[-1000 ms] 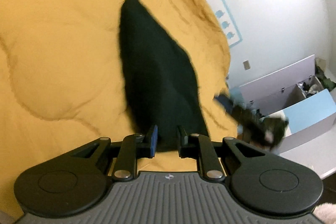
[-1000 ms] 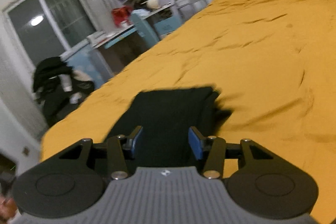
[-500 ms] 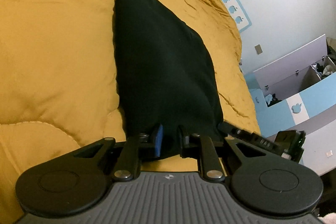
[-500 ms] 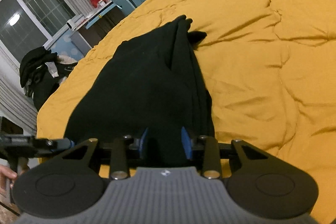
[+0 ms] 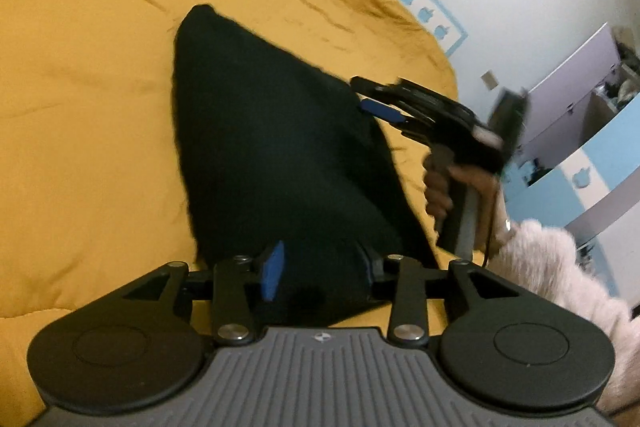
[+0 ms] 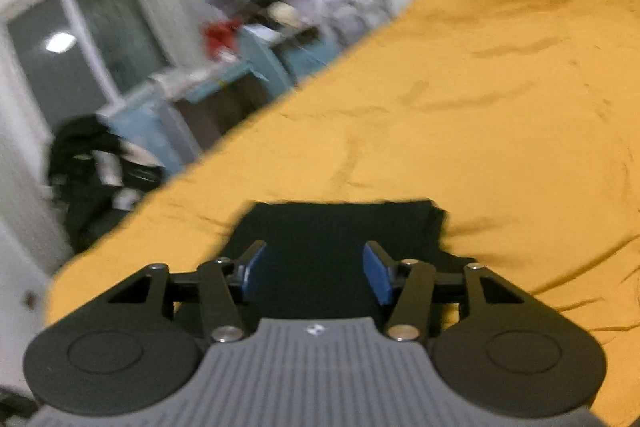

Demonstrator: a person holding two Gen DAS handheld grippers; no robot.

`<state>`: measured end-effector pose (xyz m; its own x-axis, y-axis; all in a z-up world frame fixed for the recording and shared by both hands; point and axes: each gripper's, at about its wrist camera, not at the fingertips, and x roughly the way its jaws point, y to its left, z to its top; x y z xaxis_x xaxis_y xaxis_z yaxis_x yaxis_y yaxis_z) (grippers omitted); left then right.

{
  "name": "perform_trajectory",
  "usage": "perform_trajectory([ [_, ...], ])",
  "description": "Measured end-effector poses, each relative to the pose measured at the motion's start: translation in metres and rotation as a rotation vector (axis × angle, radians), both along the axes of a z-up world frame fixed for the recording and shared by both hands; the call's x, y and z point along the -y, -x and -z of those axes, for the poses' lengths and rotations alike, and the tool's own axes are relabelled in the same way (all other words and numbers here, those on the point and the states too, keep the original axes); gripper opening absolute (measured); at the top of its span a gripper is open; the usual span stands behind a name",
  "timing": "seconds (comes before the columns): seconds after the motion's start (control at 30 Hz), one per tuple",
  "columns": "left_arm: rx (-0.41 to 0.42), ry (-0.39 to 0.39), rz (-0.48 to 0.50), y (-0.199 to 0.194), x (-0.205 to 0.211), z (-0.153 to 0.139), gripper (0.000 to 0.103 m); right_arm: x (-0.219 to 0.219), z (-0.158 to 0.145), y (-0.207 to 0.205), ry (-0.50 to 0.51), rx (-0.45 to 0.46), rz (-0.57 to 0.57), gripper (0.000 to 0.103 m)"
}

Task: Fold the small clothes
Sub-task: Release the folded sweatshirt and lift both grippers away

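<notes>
Black garment (image 5: 276, 155) lying folded in frame centre on the yellow bed (image 5: 88, 107) | left gripper (image 5: 320, 271) fingers opening, cloth between them, not pinched | right gripper (image 6: 316, 269) fingers opening over its near edge, gripping nothing | person's hand (image 5: 452, 187) holding it at right

Right claw (image 6: 315, 273) with jaws opening, black garment (image 6: 340, 227) lying between and ahead of its blue pads, yellow bed cover (image 6: 500, 107) beyond, blurred window (image 6: 80, 55) far left
</notes>
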<state>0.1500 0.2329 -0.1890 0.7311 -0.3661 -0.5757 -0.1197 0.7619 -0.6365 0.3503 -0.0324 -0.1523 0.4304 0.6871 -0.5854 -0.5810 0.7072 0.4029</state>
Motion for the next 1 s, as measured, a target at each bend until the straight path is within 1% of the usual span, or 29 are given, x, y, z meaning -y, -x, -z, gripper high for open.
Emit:
perform_trajectory([
  [0.07, -0.017, 0.018, 0.005, 0.000, 0.001, 0.007, 0.043, -0.008, 0.026, -0.018, 0.058, -0.054, 0.033, 0.049],
  [0.13, -0.021, 0.018, 0.008, -0.001, 0.003, 0.010, 0.043, -0.009, 0.045, -0.023, 0.067, -0.093, 0.045, 0.049],
  [0.17, -0.026, 0.007, 0.010, -0.002, 0.004, 0.009, 0.044, -0.010, 0.049, -0.022, 0.074, -0.083, 0.039, 0.049],
  [0.2, -0.029, -0.001, 0.012, -0.003, 0.005, 0.007, 0.045, -0.011, 0.046, -0.019, 0.081, -0.066, 0.037, 0.049],
  [0.27, -0.032, -0.006, 0.008, -0.006, 0.007, 0.000, 0.052, -0.012, 0.033, -0.009, 0.098, -0.042, 0.056, 0.051],
  [0.3, -0.033, -0.009, 0.001, -0.005, 0.009, -0.003, 0.054, -0.010, 0.022, 0.000, 0.102, -0.020, 0.072, 0.055],
  [0.37, -0.036, -0.032, -0.038, 0.000, 0.015, -0.013, 0.058, -0.004, -0.001, 0.026, 0.112, 0.035, 0.114, 0.068],
  [0.4, -0.041, -0.050, -0.065, 0.003, 0.018, -0.019, 0.058, 0.001, -0.011, 0.038, 0.113, 0.043, 0.140, 0.078],
  [0.43, -0.046, -0.070, -0.091, 0.007, 0.022, -0.025, 0.057, 0.007, -0.021, 0.052, 0.105, 0.038, 0.162, 0.081],
  [0.5, -0.031, -0.102, -0.134, 0.017, 0.031, -0.040, 0.058, 0.019, -0.038, 0.084, 0.094, 0.003, 0.155, 0.080],
  [0.53, -0.017, -0.119, -0.153, 0.024, 0.036, -0.048, 0.062, 0.022, -0.047, 0.103, 0.104, 0.003, 0.139, 0.081],
  [0.57, -0.004, -0.139, -0.171, 0.031, 0.041, -0.056, 0.067, 0.030, -0.056, 0.124, 0.125, 0.023, 0.130, 0.081],
  [0.67, 0.021, -0.232, -0.214, 0.053, 0.060, -0.079, 0.071, 0.035, -0.080, 0.182, 0.211, 0.115, 0.155, 0.082],
  [0.73, 0.018, -0.295, -0.226, 0.066, 0.074, -0.092, 0.072, 0.040, -0.094, 0.212, 0.250, 0.136, 0.186, 0.082],
  [0.8, -0.003, -0.353, -0.227, 0.074, 0.085, -0.105, 0.072, 0.046, -0.105, 0.240, 0.265, 0.130, 0.221, 0.082],
  [0.87, -0.002, -0.375, -0.237, 0.087, 0.093, -0.114, 0.072, 0.052, -0.114, 0.262, 0.274, 0.098, 0.249, 0.082],
  [0.93, 0.006, -0.364, -0.238, 0.098, 0.100, -0.120, 0.072, 0.055, -0.120, 0.281, 0.294, 0.075, 0.259, 0.082],
  [1.0, 0.008, -0.368, -0.236, 0.105, 0.106, -0.125, 0.072, 0.056, -0.126, 0.299, 0.335, 0.088, 0.254, 0.082],
])
